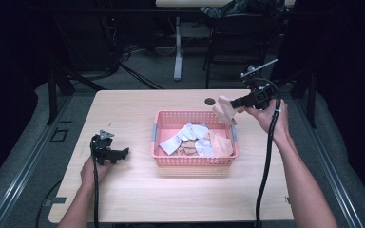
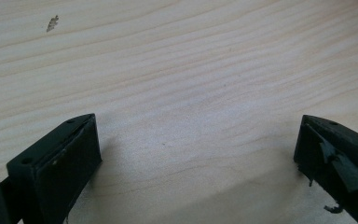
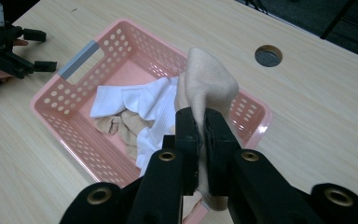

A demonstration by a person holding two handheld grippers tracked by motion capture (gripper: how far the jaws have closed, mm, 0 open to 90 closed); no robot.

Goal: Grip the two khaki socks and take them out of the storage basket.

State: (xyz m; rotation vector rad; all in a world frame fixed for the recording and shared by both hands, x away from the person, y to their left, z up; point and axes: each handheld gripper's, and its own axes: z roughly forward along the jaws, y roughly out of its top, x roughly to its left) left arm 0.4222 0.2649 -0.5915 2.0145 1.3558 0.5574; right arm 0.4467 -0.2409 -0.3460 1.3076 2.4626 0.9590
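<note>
Pale wood-grain table [image 1: 138,194] lies under me, smooth and matte, with a round cable hole near its far edge. On it sits a pink plastic basket [image 3: 98,154], rectangular, its walls pierced with rows of small holes, holding crumpled white and beige socks. My right gripper [image 3: 201,135] has its jaws clamped on a soft beige sock [image 3: 212,84], which bulges in a rounded fold above the basket's right end. My left gripper [image 2: 196,158] rests on the bare table, jaws spread wide and empty.

Bare table [image 1: 123,190] all around; only the basket [image 1: 195,161] obstructs.
</note>
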